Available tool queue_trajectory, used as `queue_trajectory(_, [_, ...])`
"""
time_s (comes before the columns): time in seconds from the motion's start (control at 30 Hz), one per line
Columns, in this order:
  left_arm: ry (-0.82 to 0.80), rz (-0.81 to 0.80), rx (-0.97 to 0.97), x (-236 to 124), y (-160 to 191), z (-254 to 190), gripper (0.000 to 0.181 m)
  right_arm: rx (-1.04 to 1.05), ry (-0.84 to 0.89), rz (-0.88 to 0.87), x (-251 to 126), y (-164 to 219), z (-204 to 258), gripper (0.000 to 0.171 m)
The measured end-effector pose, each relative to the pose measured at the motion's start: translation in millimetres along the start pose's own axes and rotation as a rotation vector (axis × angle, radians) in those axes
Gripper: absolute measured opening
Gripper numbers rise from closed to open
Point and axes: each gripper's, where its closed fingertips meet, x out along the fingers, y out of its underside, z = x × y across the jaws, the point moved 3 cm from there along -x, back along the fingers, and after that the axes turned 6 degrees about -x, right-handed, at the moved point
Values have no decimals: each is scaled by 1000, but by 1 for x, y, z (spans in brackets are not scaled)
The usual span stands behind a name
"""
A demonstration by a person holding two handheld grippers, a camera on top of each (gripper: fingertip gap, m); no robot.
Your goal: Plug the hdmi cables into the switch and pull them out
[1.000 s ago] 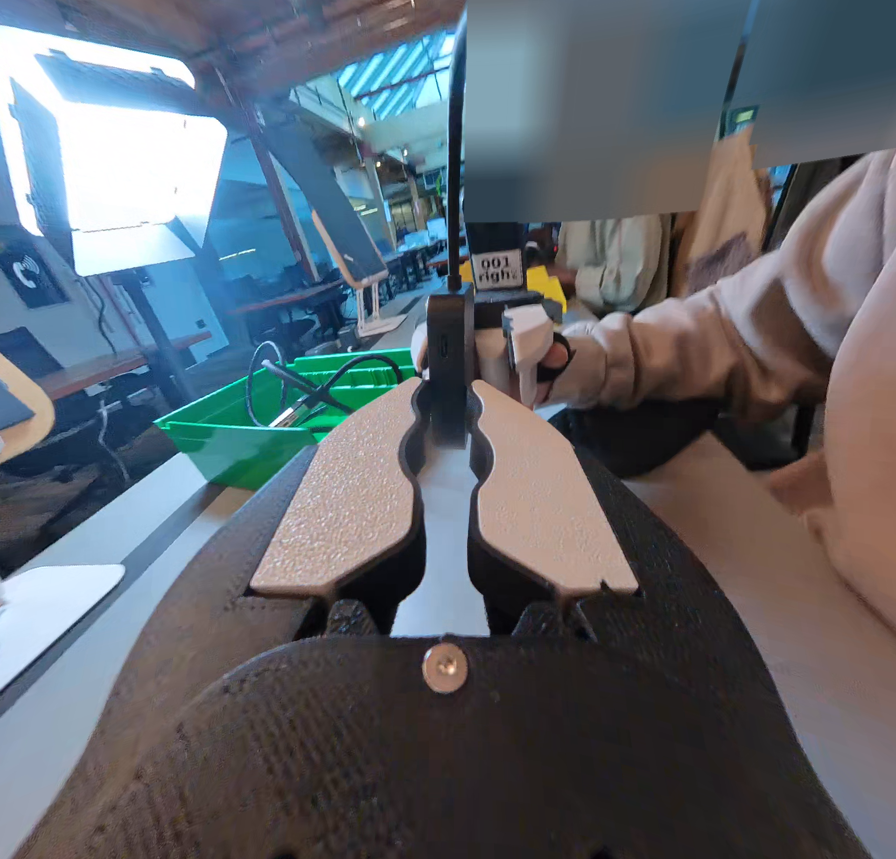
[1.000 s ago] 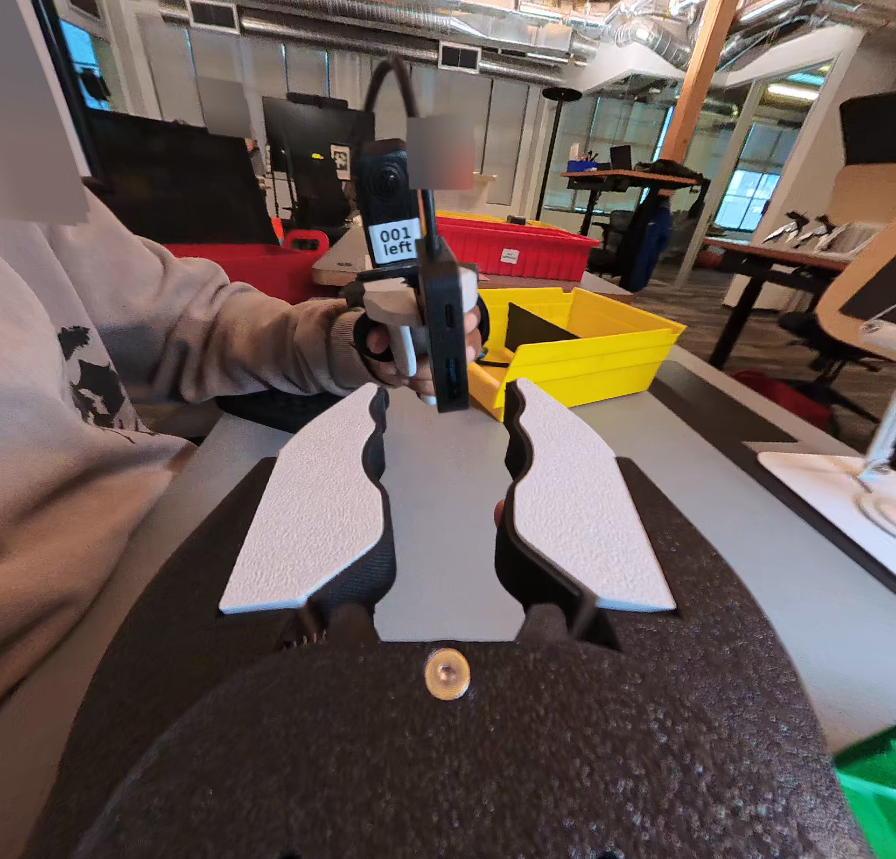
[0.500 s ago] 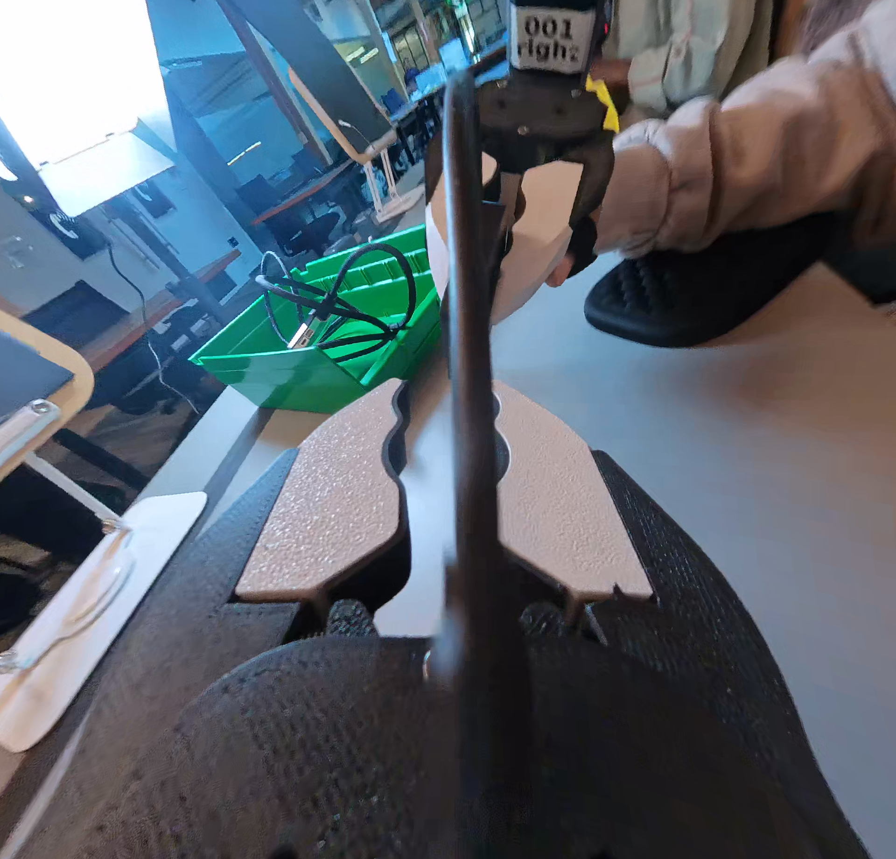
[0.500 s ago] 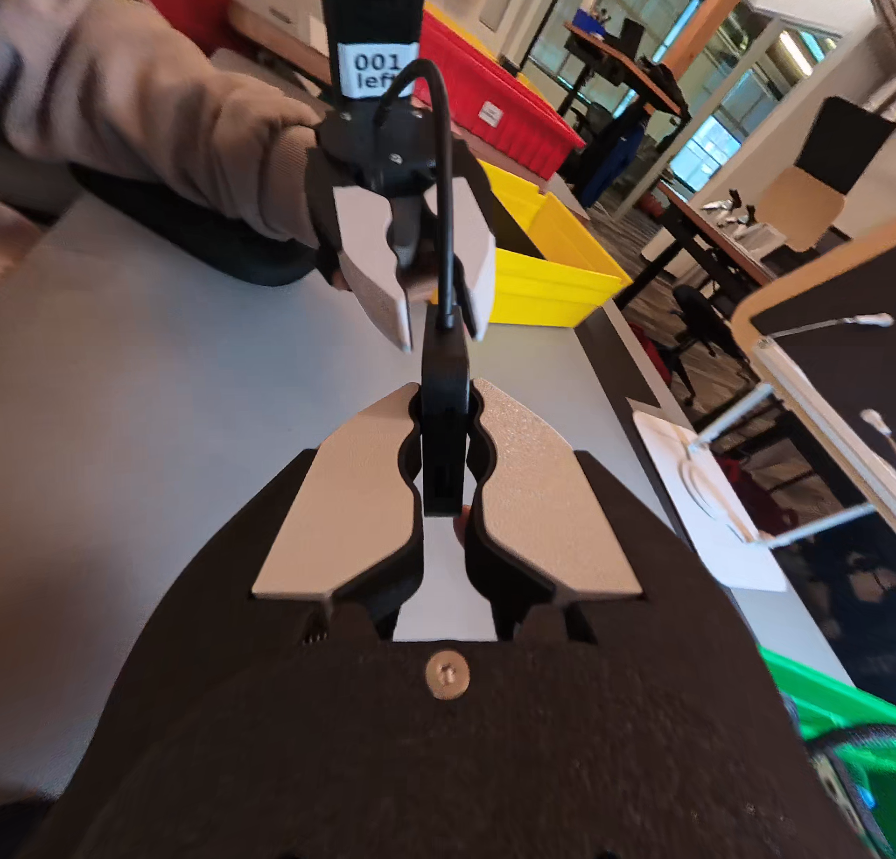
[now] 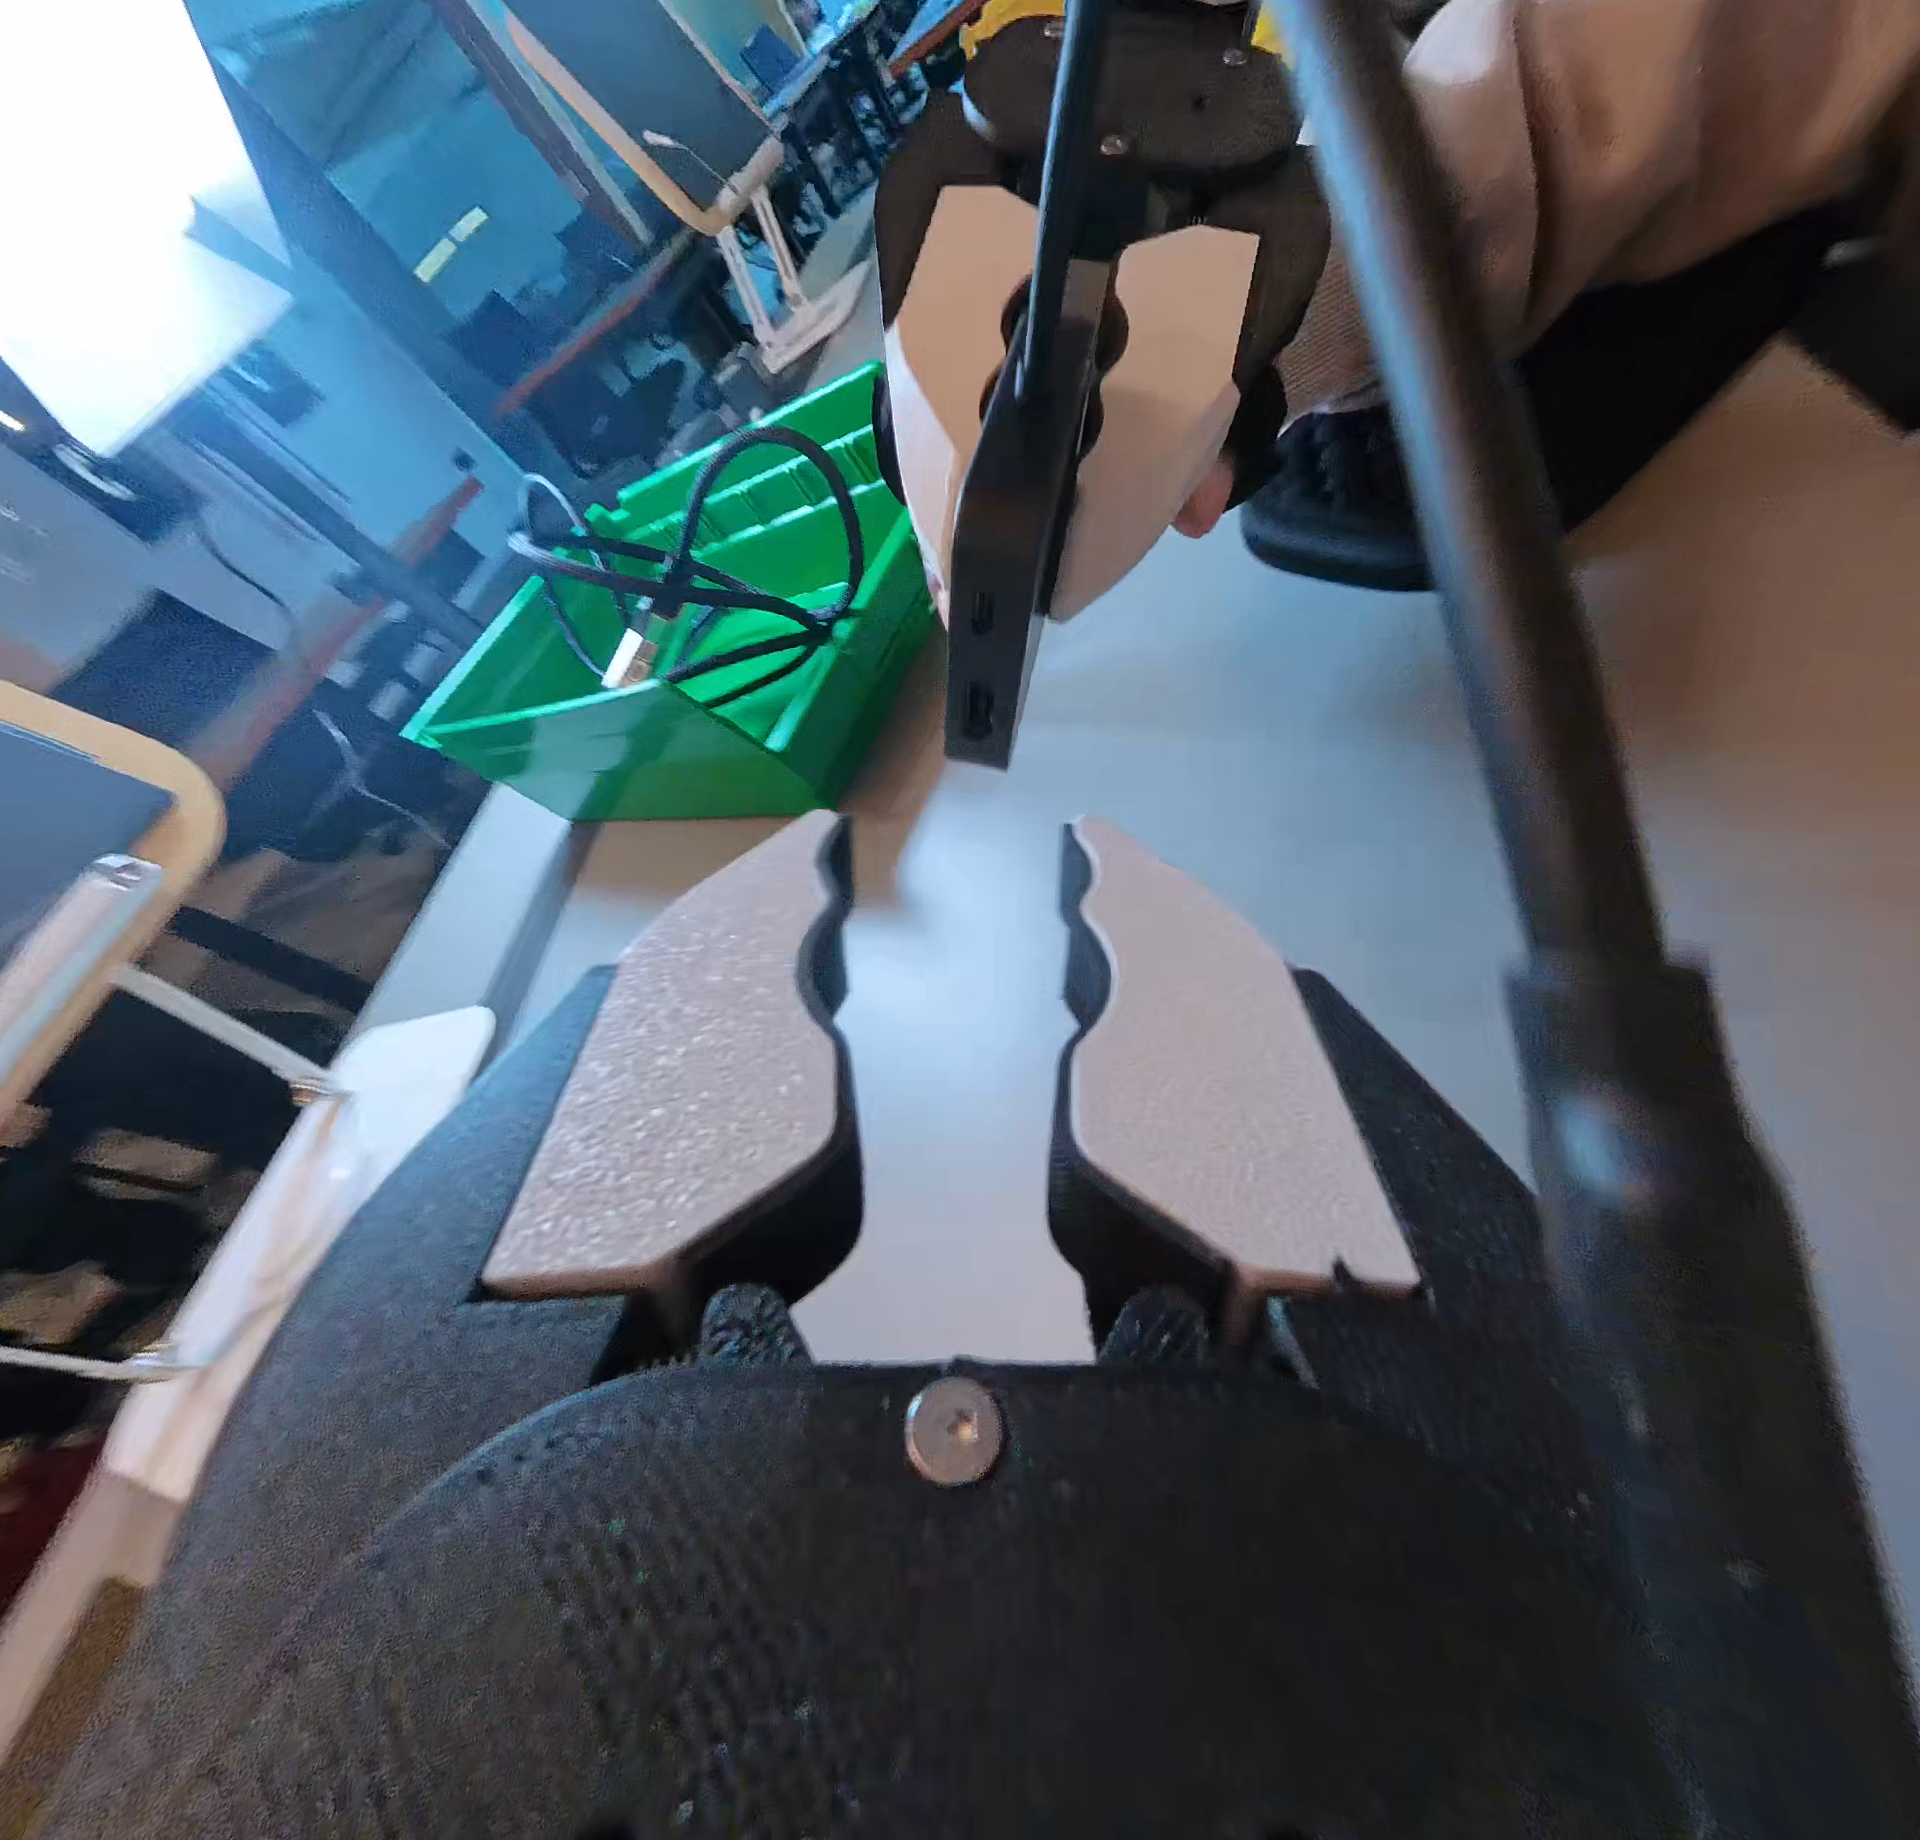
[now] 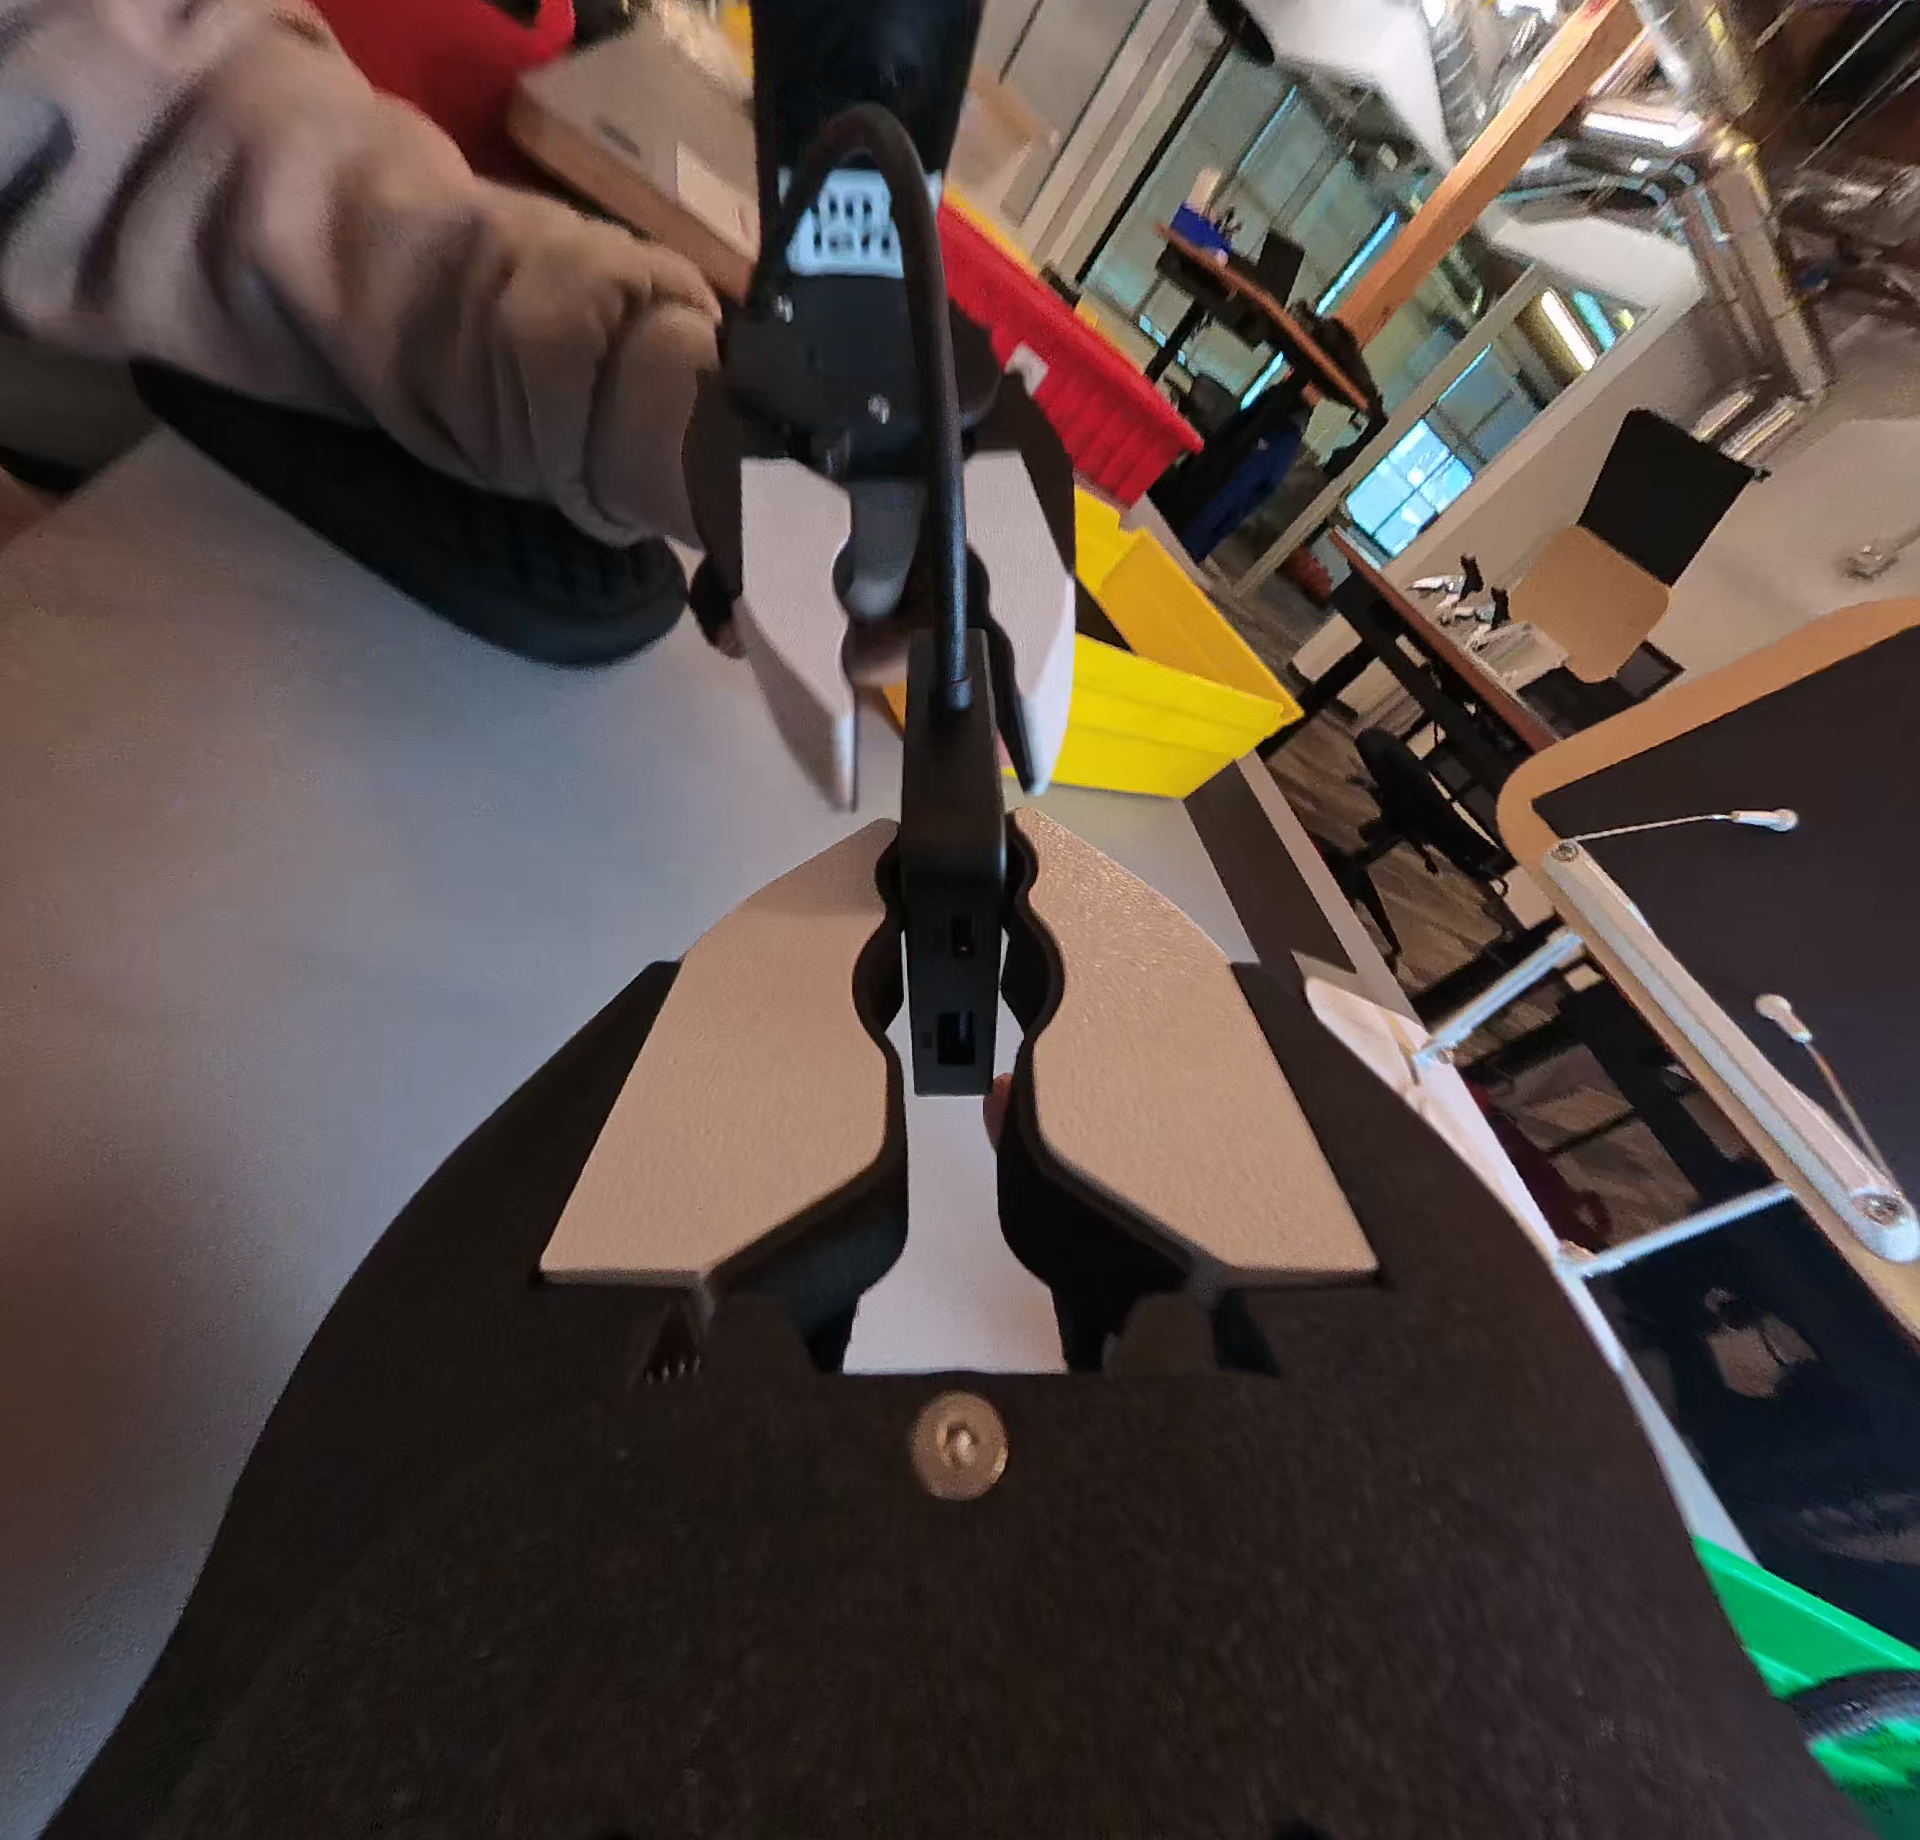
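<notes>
The switch (image 6: 948, 969) is a flat black box with small ports along its edge. My right gripper (image 6: 951, 834) is shut on it and holds it upright above the grey table (image 6: 312, 855). A black cable (image 6: 940, 502) leaves its top and arcs over. In the left wrist view the switch (image 5: 997, 564) hangs in the right gripper (image 5: 1003, 595) just beyond my left gripper (image 5: 956, 834), which is open and empty. The cable (image 5: 1455, 543) crosses close to that lens, its thick end (image 5: 1662, 1271) blurred. The left gripper (image 6: 935, 788) also shows open behind the switch.
A green bin (image 5: 623, 762) with coiled black cables (image 5: 707, 564) stands at the table's left edge. A yellow bin (image 6: 1164, 720) and a red bin (image 6: 1049, 356) stand beyond. A black pad (image 6: 468, 564) lies under the person's sleeve. A white stand base (image 5: 312, 1219) sits off the edge. The grippers' ends are close to 5 centimetres from one another.
A second ago my left gripper held the switch and my right was open. The right gripper closed on the switch; the left let go, opened wider and drew back.
</notes>
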Motion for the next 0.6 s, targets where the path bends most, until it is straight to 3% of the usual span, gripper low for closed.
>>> queue_trajectory(0.07, [19, -28, -37, 4, -4, -3, 49, 45, 0, -71, -1, -8, -1, 14])
queue_trajectory(0.13, [24, -53, -7, 12, -9, -12, 39, 58, -26, -95, 4, -10, 5, 14])
queue_trajectory(0.2, [12, -31, 72, 16, -10, -19, 16, 25, -54, -81, 8, -7, 13, 15])
queue_trajectory(0.3, [19, -14, 103, 12, -12, -20, 15, 26, -55, -81, 8, -7, 13, 16])
queue_trajectory(0.53, [-70, 156, 393, 11, -10, -22, 14, -198, -48, 152, 19, 15, 25, 24])
queue_trajectory(0.6, [-88, 227, 479, 16, -4, -26, 15, -307, -19, 215, 21, 18, 25, 15])
